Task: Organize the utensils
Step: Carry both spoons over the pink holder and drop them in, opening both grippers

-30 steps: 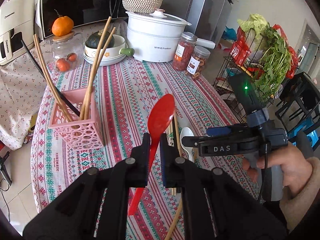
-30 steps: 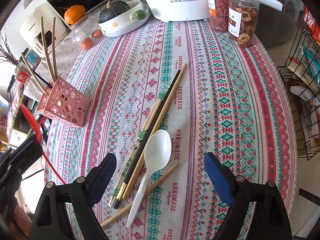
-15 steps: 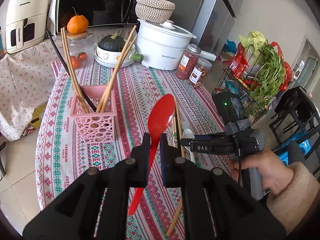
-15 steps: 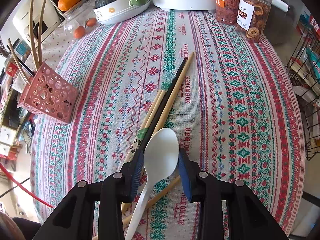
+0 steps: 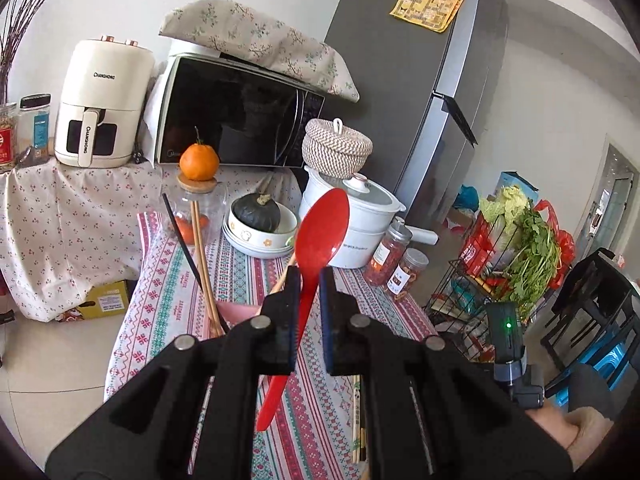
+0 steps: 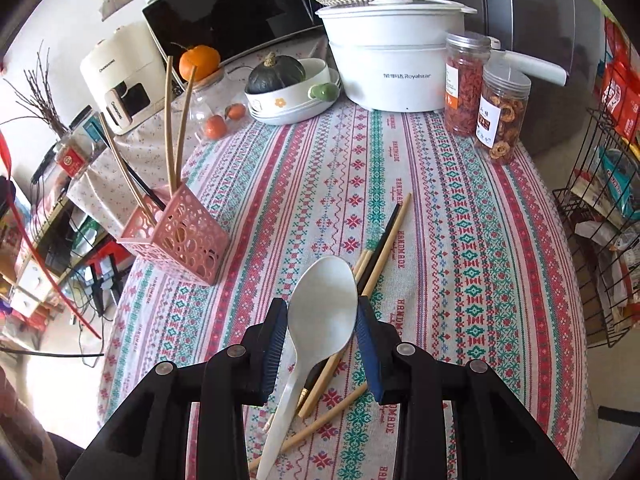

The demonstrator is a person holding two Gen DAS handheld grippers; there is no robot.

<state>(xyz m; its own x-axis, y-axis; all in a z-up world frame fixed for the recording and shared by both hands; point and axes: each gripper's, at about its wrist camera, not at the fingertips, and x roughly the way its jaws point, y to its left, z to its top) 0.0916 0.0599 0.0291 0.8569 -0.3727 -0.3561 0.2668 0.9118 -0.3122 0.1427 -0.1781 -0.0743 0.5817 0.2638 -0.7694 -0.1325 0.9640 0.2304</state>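
Note:
My left gripper (image 5: pixel 308 280) is shut on a red spoon (image 5: pixel 320 232), held bowl up above the near end of the table. My right gripper (image 6: pixel 322 312) is shut on the bowl of a white spoon (image 6: pixel 324 304), lifted above several loose chopsticks (image 6: pixel 380 244) on the patterned tablecloth (image 6: pixel 460 248). A pink perforated holder (image 6: pixel 180 236) stands at the table's left with several chopsticks upright in it; in the left wrist view it is mostly hidden behind my fingers, with its chopsticks (image 5: pixel 202 256) sticking up.
At the table's far end stand a white pot (image 6: pixel 392 52), two jars (image 6: pixel 484 96), a bowl with a dark squash (image 6: pixel 288 84) and a glass jar topped by an orange (image 6: pixel 200 64). A wire rack (image 6: pixel 600 200) stands right of the table.
My right gripper closed on the white spoon and lifted it off the cloth. My left gripper rose and tilted up with the red spoon, nearer the pink holder.

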